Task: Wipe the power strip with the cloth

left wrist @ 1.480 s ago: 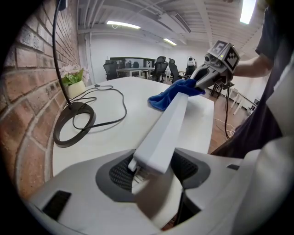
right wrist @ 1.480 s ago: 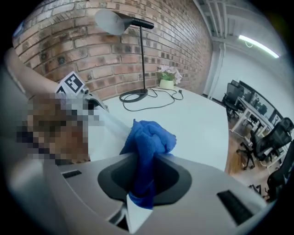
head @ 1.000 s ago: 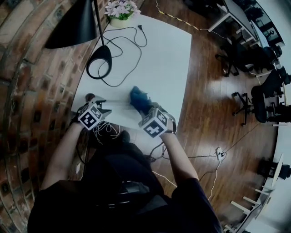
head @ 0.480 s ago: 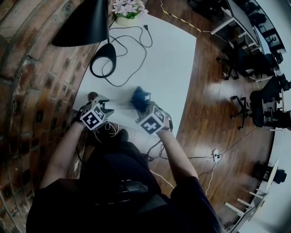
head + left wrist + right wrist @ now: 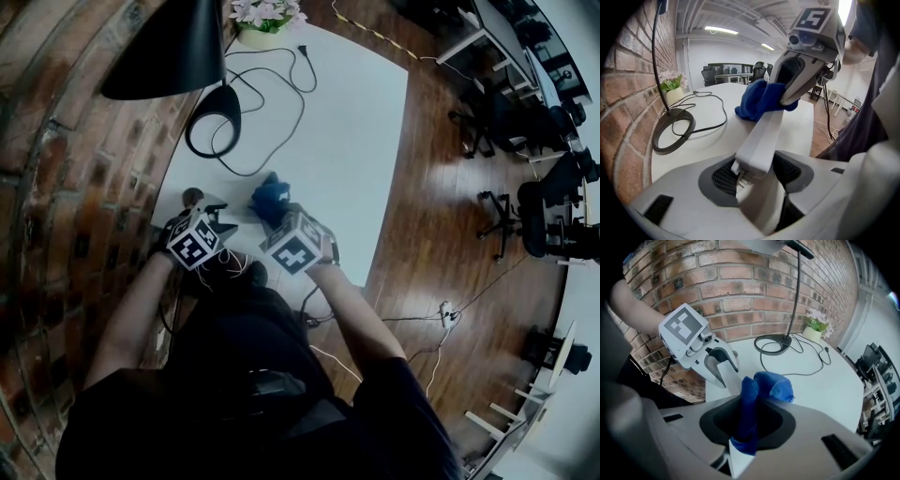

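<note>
Left gripper view is showing the left gripper pinching the near end of the white power strip, with its dark pads pressing on the strip's two long sides. The strip is running away from the camera over the white table, and the blue cloth is lying bunched on its far part. The right gripper is leaning in over that cloth from the upper right, with its marker cube on top and its jaws buried in the fabric.

Right gripper view is confirming the grip from the other side. The right gripper's jaws are clamping a narrow fold of the cloth between them, and the rest of the cloth is bulging in a rounded wad just past the tips. Beyond it, the left gripper is facing back toward the camera with the white strip between its jaws and the brick wall standing behind it.

Head view is showing both grippers sitting close together at the near end of the table, on the side by the brick wall. The cloth is lying just beyond the right gripper's cube. The ring base of a black lamp is resting farther up the table, well apart from the strip, and a pot of pale flowers is standing at the far edge. A wooden floor is lying to the right of the table.
</note>
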### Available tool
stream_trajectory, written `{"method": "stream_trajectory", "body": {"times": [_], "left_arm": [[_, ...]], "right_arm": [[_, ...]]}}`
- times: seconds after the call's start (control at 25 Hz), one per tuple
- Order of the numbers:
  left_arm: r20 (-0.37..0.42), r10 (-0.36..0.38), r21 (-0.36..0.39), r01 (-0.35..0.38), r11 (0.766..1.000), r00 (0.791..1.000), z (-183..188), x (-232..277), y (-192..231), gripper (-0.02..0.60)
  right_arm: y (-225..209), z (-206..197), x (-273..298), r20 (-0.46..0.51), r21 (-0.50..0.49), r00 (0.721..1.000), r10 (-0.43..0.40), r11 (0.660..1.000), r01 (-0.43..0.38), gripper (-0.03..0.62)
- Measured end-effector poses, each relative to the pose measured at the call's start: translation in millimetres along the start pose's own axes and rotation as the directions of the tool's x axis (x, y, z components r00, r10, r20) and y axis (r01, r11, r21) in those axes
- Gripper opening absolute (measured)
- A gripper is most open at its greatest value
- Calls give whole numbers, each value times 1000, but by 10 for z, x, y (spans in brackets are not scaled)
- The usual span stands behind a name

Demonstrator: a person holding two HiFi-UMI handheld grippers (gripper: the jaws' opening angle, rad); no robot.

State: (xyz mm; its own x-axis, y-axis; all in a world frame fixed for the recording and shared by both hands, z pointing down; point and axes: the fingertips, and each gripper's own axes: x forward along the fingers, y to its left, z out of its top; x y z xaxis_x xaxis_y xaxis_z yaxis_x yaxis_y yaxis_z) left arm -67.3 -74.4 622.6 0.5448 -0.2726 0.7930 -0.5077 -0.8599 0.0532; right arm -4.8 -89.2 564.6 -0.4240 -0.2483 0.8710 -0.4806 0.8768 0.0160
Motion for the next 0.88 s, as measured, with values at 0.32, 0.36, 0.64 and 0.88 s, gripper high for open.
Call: {"method": "stream_trajectory", "body": {"times": [0.32, 0.36, 0.64, 0.88], "left_arm": [[1, 2, 4, -2, 1000, 1000, 16, -11, -10, 230], [1, 1, 3, -1, 1000, 1000, 18, -12, -14, 230], [5, 0, 7, 0, 1000, 1000, 24, -18, -8, 230], [6, 1, 6, -1, 1000, 1000, 24, -21, -12, 230]], "right_arm": [[369, 386, 199, 52, -72, 997, 57, 996, -54, 69], [415, 430, 216, 55, -77, 996, 67, 995, -63, 69], [542, 600, 306, 63, -73, 992, 106, 992, -101, 69], [556, 719, 331, 87, -3, 987, 133, 991, -134, 69]]}}
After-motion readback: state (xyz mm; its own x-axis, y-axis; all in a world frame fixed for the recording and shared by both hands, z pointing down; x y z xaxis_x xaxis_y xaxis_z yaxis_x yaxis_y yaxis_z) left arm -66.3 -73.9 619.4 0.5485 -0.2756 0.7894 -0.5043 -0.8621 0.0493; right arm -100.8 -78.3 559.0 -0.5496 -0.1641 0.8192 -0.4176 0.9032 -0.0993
